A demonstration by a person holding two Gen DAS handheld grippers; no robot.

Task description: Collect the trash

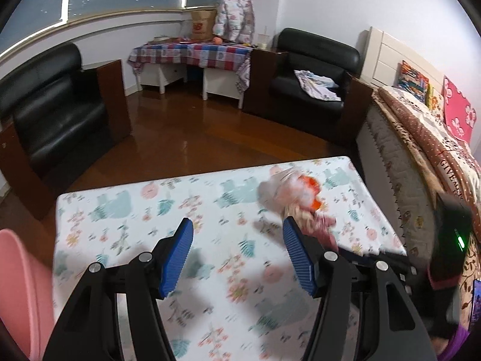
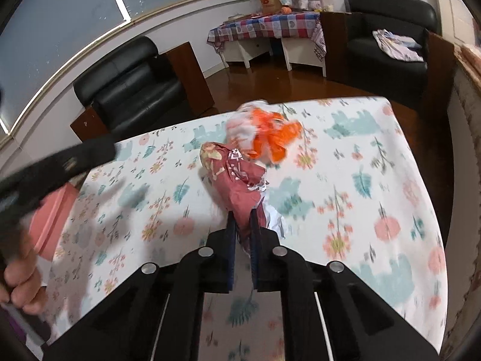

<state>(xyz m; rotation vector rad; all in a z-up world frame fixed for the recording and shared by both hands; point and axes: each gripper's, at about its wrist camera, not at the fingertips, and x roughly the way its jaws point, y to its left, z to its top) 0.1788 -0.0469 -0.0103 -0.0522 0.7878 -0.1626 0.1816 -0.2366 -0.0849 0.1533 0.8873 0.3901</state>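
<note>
- The right gripper (image 2: 243,225) is clamped on a crumpled red wrapper (image 2: 233,177) at frame centre; an orange-and-white plastic bag (image 2: 264,132) lies touching it, just above.
- Judgement: lift slowly — the pinch is only on the wrapper's tail.
- The left gripper (image 1: 237,252) hangs open, empty.
- Floral tablecloth (image 2: 375,180); black armchairs (image 1: 54,114) upper left, bed (image 1: 421,138) at right.

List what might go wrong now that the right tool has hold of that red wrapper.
1. The right tool pinches only the near end of the red wrapper, so the crumpled paper could tear or slip free.
2. The orange bag lies against the wrapper and may get dragged along or pushed off the table.
3. The left tool hangs open nearby; the two could collide.
</note>
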